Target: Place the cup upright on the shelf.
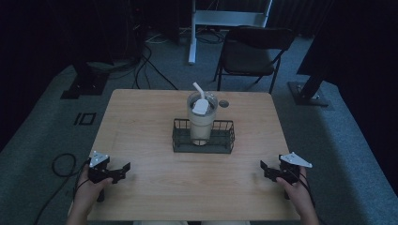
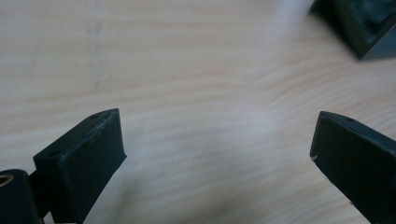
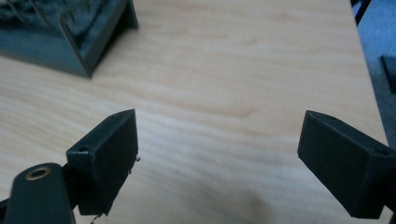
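- The cup (image 1: 202,119) stands upright in the black wire basket (image 1: 179,136) at the middle of the table (image 1: 150,187), a touch toward the far edge; pale drink inside, clear lid on top.
- A white straw (image 1: 199,89) sticks up from the lid and leans to the far left.
- The basket walls ring the lower part of the cup on every side; the upper half rises clear above the wire rim.
- Just behind the cup, a small dark round spot (image 1: 224,103) sits on the tabletop, near the far edge.
- My left gripper (image 1: 123,171) rests at the near-left corner, jaws spread wide with nothing between them; in its own view there is bare wood between the jaws and a basket corner (image 2: 359,28) at the upper right.
- My right gripper (image 1: 264,169) is at the near-right, jaws likewise released and empty; a basket corner (image 3: 79,51) shows at the upper left of its view.
- Both grippers are well apart from the basket, with open wood between.
- Beyond the table: a dark folding chair (image 1: 251,56), a white stand (image 1: 192,33), and cables (image 1: 145,61) trailing over the grey carpet.
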`<control>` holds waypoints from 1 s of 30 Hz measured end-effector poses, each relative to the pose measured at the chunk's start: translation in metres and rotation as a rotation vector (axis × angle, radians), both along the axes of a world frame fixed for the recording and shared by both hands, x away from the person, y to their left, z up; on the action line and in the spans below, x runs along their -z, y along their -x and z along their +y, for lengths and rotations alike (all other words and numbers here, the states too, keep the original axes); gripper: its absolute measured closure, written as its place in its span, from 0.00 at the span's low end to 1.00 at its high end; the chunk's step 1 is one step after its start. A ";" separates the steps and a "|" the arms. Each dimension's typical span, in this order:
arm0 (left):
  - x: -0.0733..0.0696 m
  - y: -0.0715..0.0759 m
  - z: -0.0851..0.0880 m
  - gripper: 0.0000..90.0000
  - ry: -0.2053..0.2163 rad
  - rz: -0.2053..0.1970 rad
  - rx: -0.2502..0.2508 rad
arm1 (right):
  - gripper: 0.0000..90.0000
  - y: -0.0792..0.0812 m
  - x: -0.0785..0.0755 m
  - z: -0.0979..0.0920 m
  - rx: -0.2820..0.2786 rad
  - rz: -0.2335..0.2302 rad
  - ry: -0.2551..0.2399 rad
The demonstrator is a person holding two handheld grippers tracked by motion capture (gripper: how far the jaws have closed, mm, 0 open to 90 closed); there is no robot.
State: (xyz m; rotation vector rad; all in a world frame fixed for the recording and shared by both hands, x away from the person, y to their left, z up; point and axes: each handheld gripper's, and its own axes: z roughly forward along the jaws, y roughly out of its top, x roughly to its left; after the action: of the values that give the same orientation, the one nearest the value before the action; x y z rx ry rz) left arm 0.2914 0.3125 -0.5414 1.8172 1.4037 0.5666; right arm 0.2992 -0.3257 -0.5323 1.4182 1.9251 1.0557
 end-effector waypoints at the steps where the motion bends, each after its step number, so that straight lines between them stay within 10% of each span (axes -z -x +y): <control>1: 0.001 0.001 0.001 0.04 -0.003 0.002 -0.009 | 0.13 0.000 0.001 0.000 0.003 0.016 0.017; 18: 0.003 0.005 0.009 0.04 -0.045 0.087 -0.058 | 0.13 0.006 0.011 0.000 0.116 0.094 0.111; 30: 0.005 0.006 0.003 0.04 -0.131 0.106 -0.045 | 0.14 0.005 0.019 0.002 0.130 0.154 0.060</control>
State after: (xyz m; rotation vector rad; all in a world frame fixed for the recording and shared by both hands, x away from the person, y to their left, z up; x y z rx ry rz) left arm 0.2850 0.3153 -0.5461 1.9480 1.5127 0.6057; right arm 0.2939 -0.3233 -0.5510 1.6074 1.9233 0.8440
